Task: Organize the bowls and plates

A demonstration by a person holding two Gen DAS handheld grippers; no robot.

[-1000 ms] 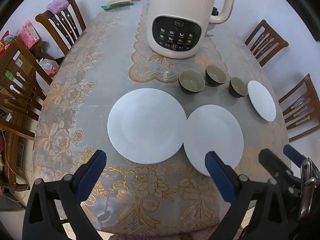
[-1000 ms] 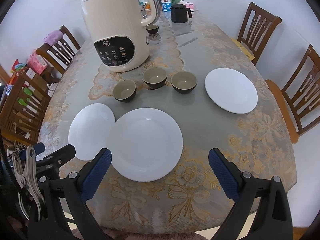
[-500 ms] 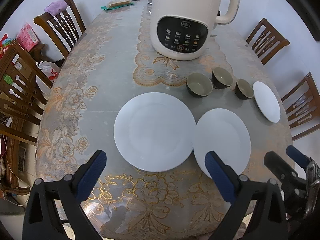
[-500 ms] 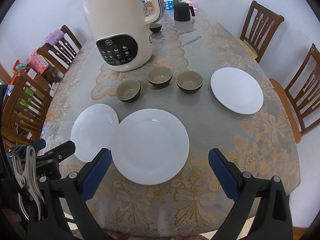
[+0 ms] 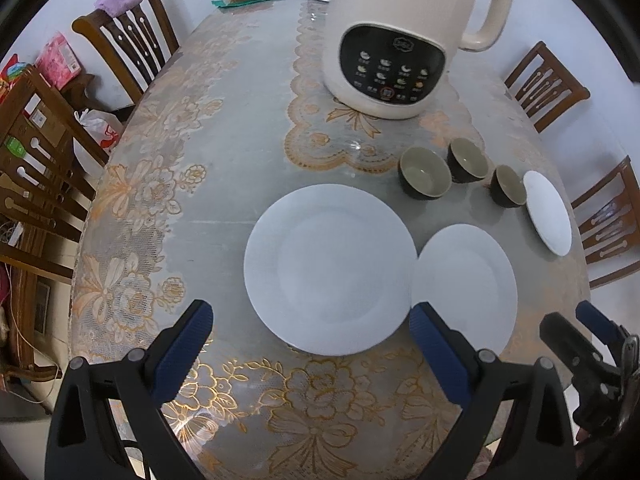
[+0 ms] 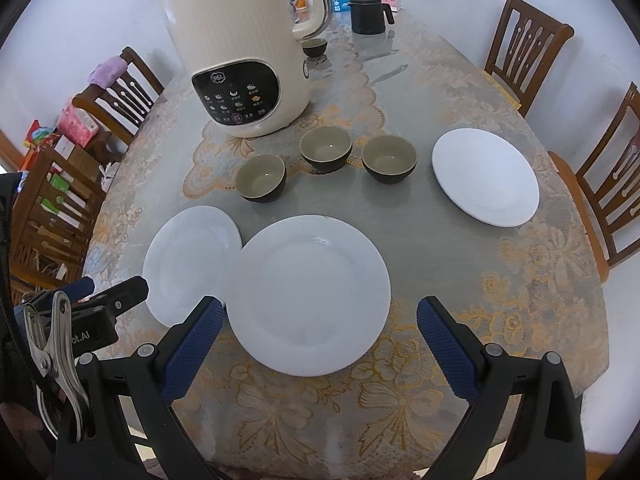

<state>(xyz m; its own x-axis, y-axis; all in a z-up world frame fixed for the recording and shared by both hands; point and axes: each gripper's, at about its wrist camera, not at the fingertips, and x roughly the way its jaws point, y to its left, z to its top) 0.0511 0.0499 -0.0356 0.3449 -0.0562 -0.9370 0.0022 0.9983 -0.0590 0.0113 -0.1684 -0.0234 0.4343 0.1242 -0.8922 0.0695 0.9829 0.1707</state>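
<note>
Three white plates lie on the table: a left plate [image 5: 328, 268] [image 6: 188, 256], a middle plate [image 5: 468, 284] [image 6: 312, 292] touching it, and a right plate [image 5: 548, 216] [image 6: 486, 176] apart. Three dark bowls [image 5: 424, 178] [image 5: 468, 160] [image 5: 510, 192] stand in a row behind them, also in the right wrist view [image 6: 262, 178] [image 6: 326, 154] [image 6: 390, 158]. My left gripper [image 5: 312, 344] is open and empty, just in front of the left plate. My right gripper [image 6: 320, 340] is open and empty, over the near edge of the middle plate.
A large cream kettle-like appliance [image 5: 396, 40] [image 6: 240, 56] stands behind the bowls. A black jug [image 6: 368, 14] and a small cup [image 6: 314, 46] sit at the far end. Wooden chairs [image 6: 524, 48] [image 5: 128, 40] surround the lace-covered table [image 5: 192, 160].
Both grippers have moved forward toward the plates; the left view has shifted left, so the left plate now sits between its fingers. Nothing on the table has moved.
</note>
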